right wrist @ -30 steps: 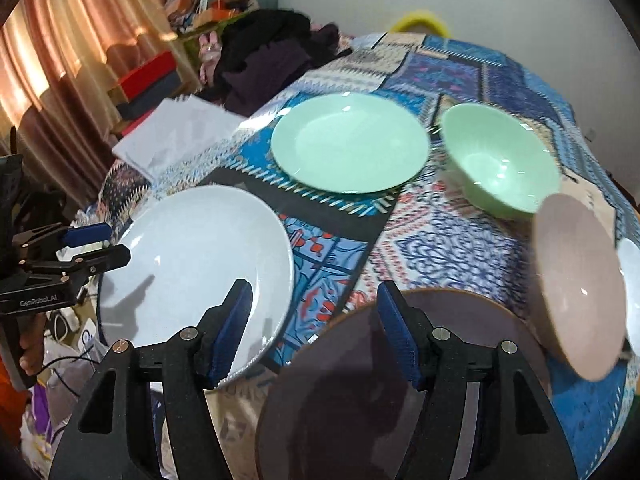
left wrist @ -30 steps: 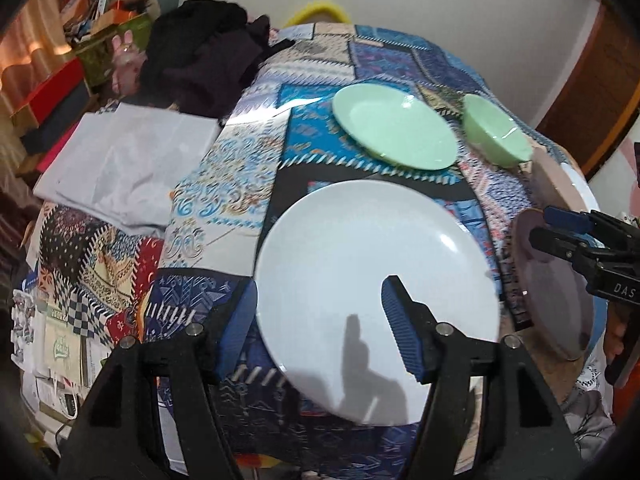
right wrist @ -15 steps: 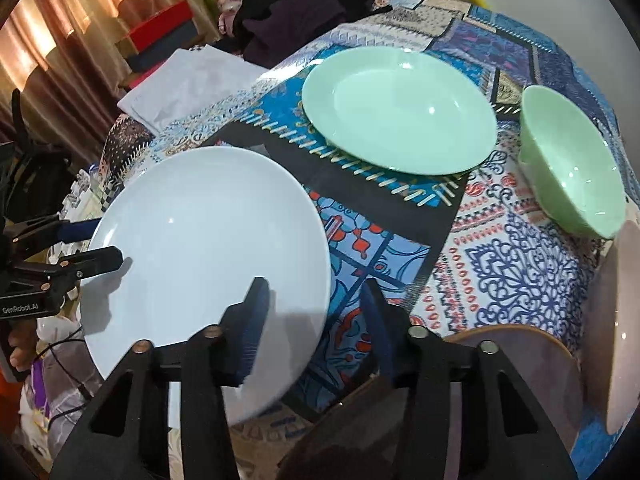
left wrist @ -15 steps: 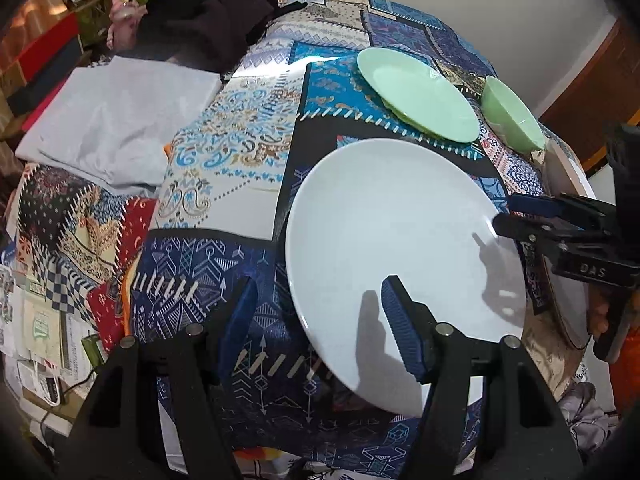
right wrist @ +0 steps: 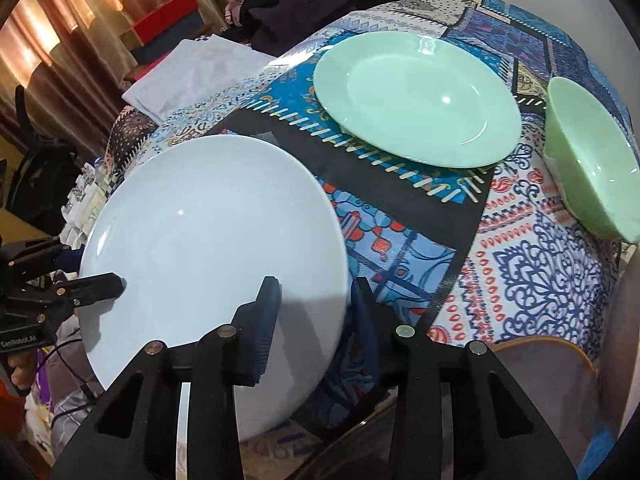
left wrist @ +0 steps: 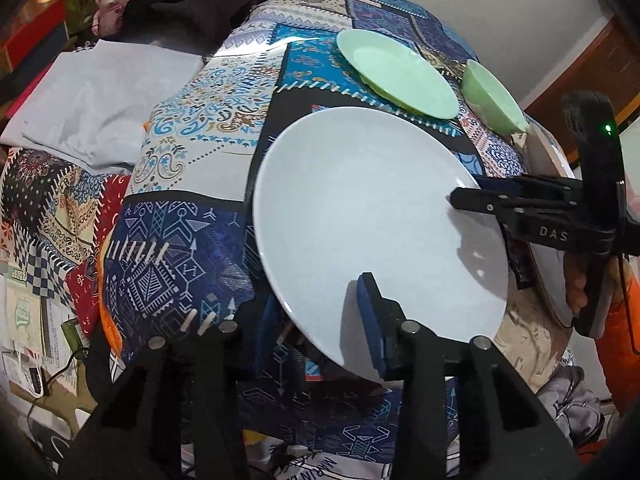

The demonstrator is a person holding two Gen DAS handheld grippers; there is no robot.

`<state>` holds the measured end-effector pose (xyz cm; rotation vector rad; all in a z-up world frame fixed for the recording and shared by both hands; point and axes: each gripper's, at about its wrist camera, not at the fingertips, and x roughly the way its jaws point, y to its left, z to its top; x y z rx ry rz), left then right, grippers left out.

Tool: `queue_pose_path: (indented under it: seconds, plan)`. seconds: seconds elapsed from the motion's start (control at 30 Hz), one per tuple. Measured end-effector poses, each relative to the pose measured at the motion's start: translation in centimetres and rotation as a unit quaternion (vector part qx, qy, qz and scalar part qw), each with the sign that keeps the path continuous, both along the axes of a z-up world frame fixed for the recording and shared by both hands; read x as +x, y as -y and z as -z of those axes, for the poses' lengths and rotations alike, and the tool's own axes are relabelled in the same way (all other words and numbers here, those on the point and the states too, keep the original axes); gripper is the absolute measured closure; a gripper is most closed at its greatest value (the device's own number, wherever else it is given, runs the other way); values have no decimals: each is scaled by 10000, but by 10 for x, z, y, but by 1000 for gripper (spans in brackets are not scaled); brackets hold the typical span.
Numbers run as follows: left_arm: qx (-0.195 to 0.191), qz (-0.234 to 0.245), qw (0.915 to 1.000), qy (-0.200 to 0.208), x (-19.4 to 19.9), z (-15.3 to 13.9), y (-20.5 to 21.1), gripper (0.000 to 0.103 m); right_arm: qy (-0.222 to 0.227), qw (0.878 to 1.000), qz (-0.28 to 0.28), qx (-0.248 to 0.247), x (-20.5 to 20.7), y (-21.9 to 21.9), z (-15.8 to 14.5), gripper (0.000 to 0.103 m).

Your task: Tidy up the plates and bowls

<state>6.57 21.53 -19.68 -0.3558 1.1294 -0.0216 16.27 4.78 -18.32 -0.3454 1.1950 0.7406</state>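
From the left wrist view, the left gripper (left wrist: 320,308) has its jaws around the near rim of the white plate (left wrist: 372,216), one pad on top and one beneath, seemingly clamped on it. The right gripper (left wrist: 460,198) pinches the opposite rim. The plate lies at the near edge of the table (left wrist: 192,128), apparently tipped off the cloth. With both holds only on thin rim, the smooth glaze may slip out if either hand pulls or twists against the other, and the plate could drop past the table edge. The green plate (left wrist: 396,74) and green bowl (left wrist: 494,100) sit toward the far right side; both look empty. From the right wrist view, the right gripper (right wrist: 316,312) straddles the white plate (right wrist: 208,240) rim, jaws narrowed onto it, and the left gripper (right wrist: 116,284) bites the far rim. The green plate (right wrist: 416,96) and green bowl (right wrist: 596,168) hold nothing; carrying the white plate toward them risks a knock against the bowl. A brown plate (right wrist: 540,384) lies at the near right corner.
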Motion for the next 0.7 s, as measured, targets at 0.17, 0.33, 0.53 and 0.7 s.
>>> queue_pose_path:
  seconds: [0.17, 0.33, 0.53, 0.7]
  plan:
    - [34, -47, 10000, -31, 2, 0, 2, 65, 82, 10000, 41, 26, -2, 0, -1, 72]
    - [151, -111, 9998, -11, 2, -3, 4, 66, 88, 9998, 167, 99, -1, 6, -4, 75]
    - [217, -201, 9995, 67, 4, -8, 3, 66, 235, 9993, 229, 161, -5, 13, -11, 77]
    - [259, -206, 9992, 223, 3, -19, 6, 66, 318, 9986, 318, 271, -7, 21, -20, 77]
